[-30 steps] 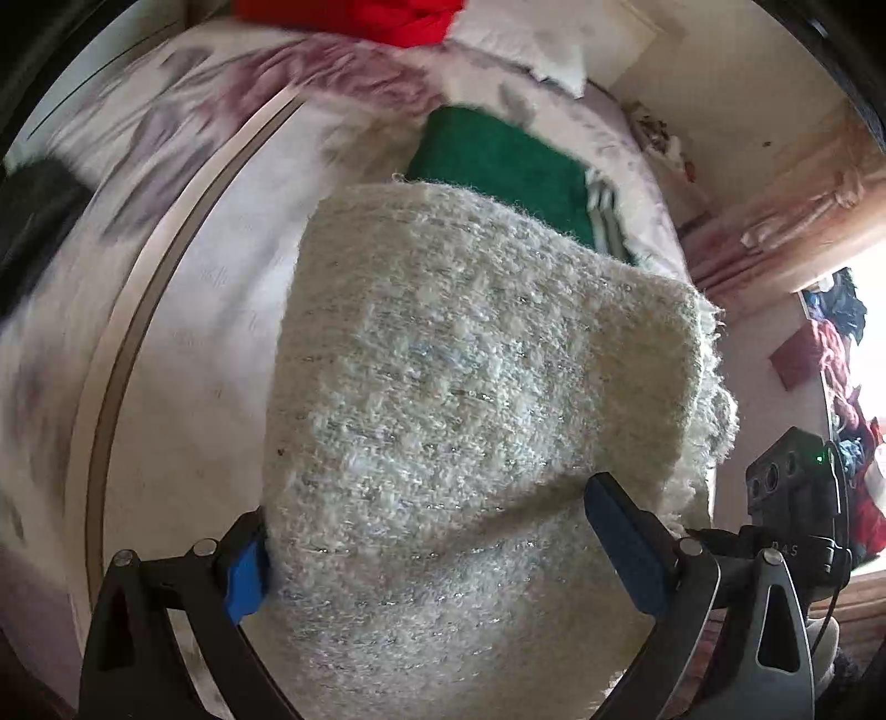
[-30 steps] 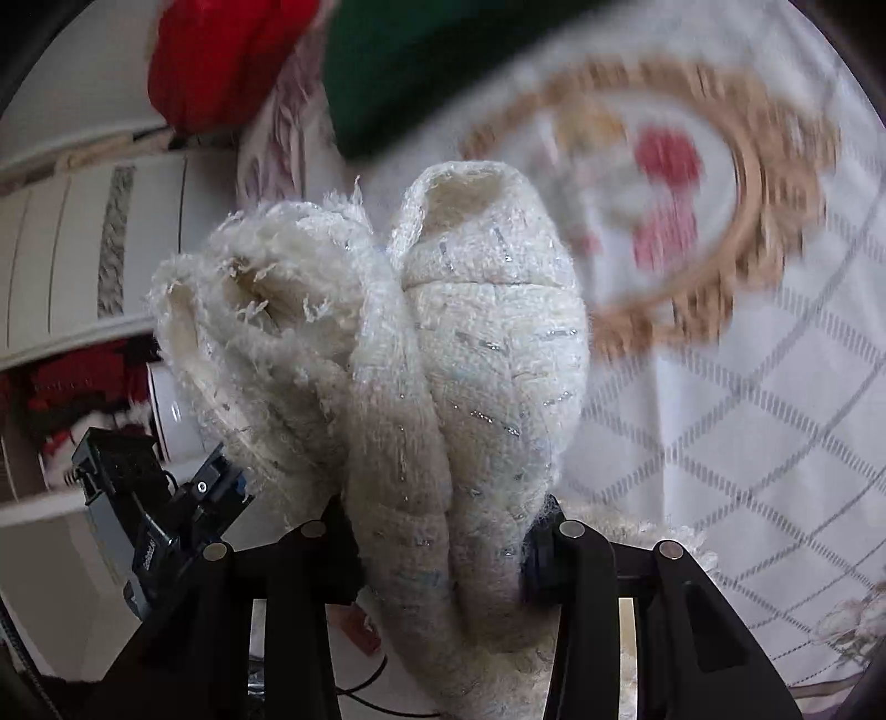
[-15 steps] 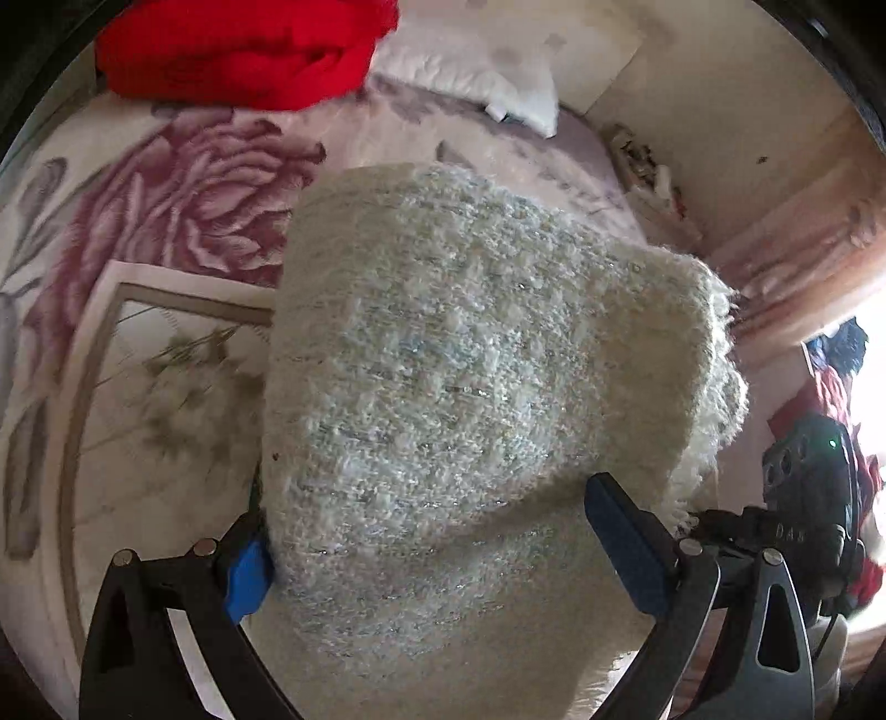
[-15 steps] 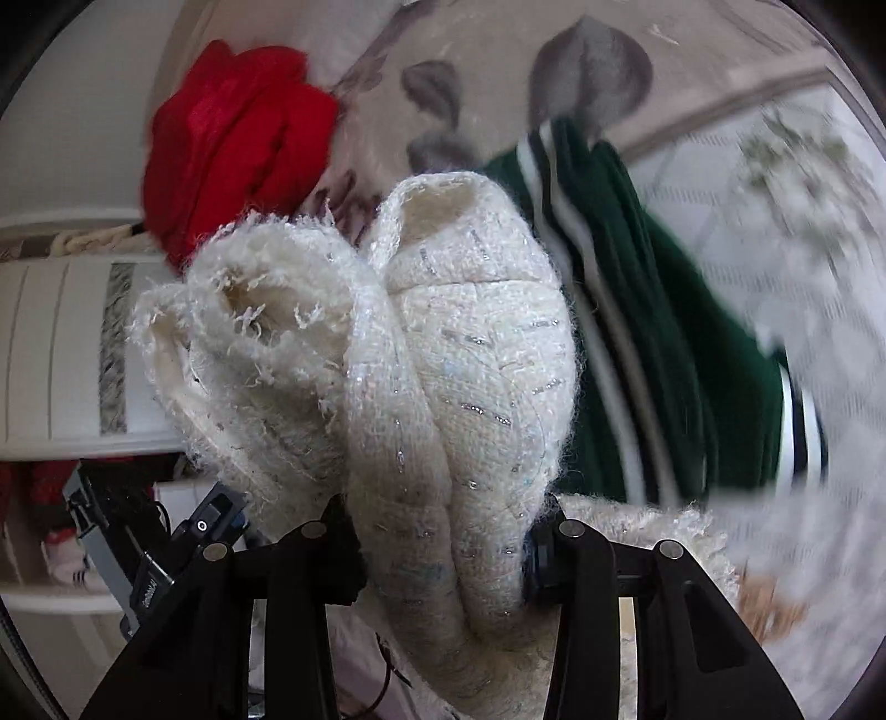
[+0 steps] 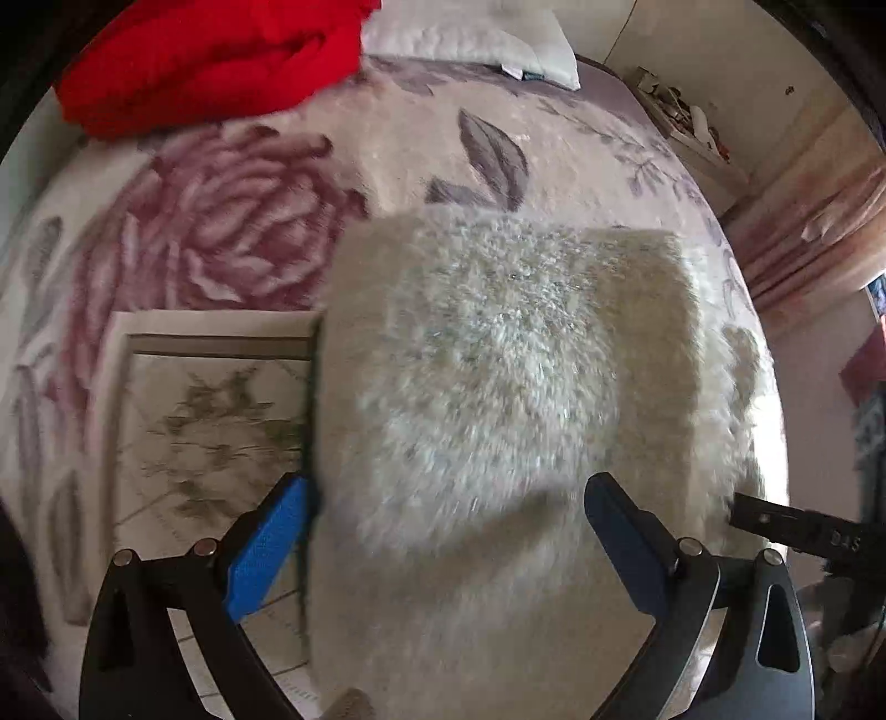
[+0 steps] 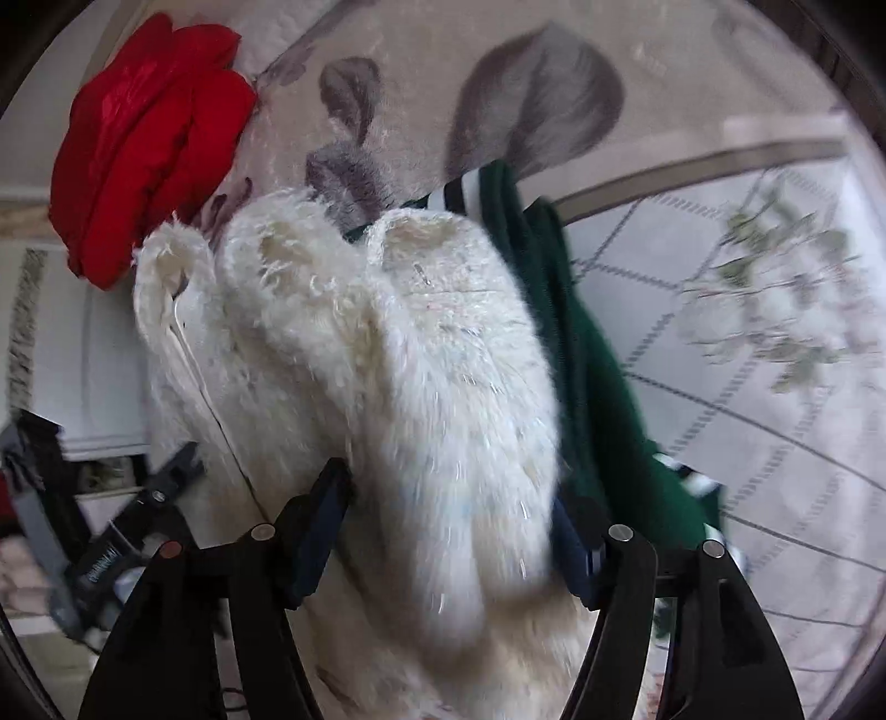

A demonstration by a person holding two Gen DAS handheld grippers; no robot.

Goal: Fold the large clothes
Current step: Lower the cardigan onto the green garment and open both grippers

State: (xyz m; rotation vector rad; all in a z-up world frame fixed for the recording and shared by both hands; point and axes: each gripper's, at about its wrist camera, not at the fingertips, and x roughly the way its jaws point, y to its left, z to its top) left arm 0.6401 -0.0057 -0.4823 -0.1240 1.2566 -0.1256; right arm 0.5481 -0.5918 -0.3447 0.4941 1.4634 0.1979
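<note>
A folded, fluffy cream knit garment (image 5: 498, 399) fills the left wrist view over the flowered bed cover (image 5: 232, 232). My left gripper (image 5: 443, 543) stands wide open, the garment lying between its blue pads (image 5: 266, 554). In the right wrist view the same garment (image 6: 398, 387) shows its rolled end. My right gripper (image 6: 448, 531) has its jaws spread around the bundle, wider than before. The garment rests against a folded green garment with white stripes (image 6: 598, 399).
A red garment (image 5: 210, 55) lies at the far edge of the bed and shows in the right wrist view (image 6: 144, 138) too. A white pillow (image 5: 470, 39) lies behind it. The other gripper (image 5: 803, 537) shows at the right edge. Curtains (image 5: 803, 221) hang at the right.
Both grippers carried the cream garment across the bed toward the green one. The right gripper's jaws have opened wider. The left jaws stay open; its left pad now shows clear of the fabric.
</note>
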